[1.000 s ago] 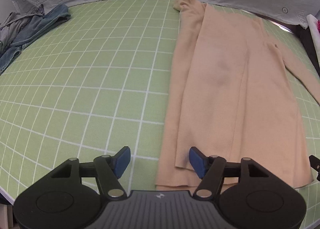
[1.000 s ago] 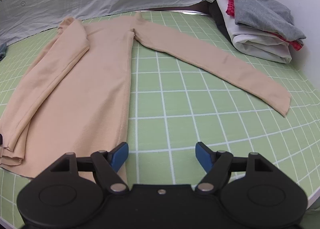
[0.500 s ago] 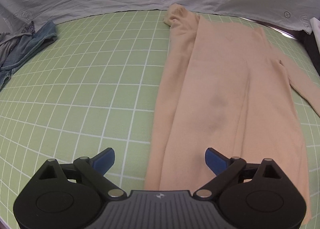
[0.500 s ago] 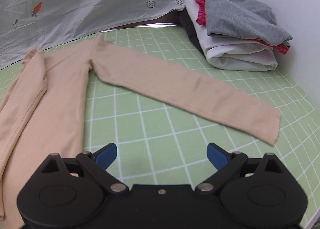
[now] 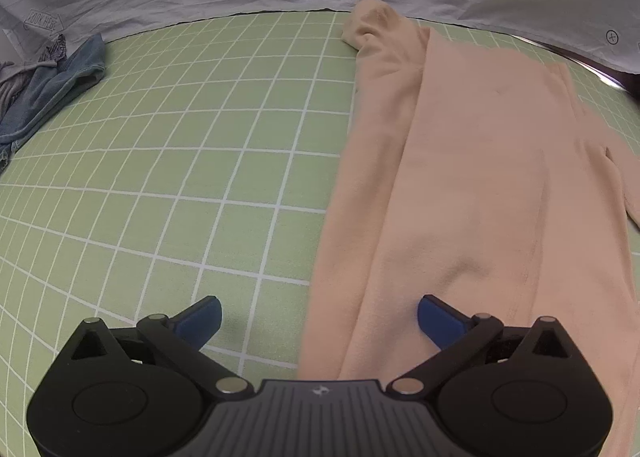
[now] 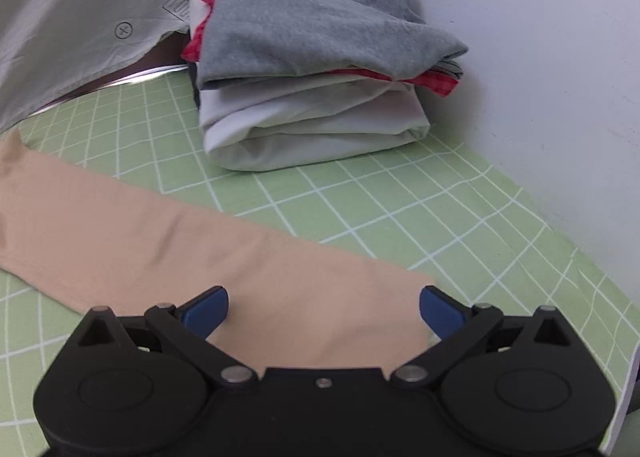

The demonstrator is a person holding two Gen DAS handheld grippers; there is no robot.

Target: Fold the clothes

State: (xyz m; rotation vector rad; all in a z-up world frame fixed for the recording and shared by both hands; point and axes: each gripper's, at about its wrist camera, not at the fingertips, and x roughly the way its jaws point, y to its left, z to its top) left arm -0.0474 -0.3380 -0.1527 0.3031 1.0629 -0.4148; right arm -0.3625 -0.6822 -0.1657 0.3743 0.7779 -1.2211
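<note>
Blue-padded, both claws just opened wide, nothing pinched. My right claw (image 6: pixel 324 307) straddles the cuff end of the peach top's outstretched sleeve (image 6: pixel 168 241); my left claw (image 5: pixel 320 317) hovers over the peach top (image 5: pixel 472 185), at its folded left edge near the hem. Best: drop right pads onto the cuff, pinch both layers, lift low, lay sleeve across body. Farther: folded stack (image 6: pixel 312 69), green grid surface (image 5: pixel 180 145), jeans (image 5: pixel 52 89).
</note>
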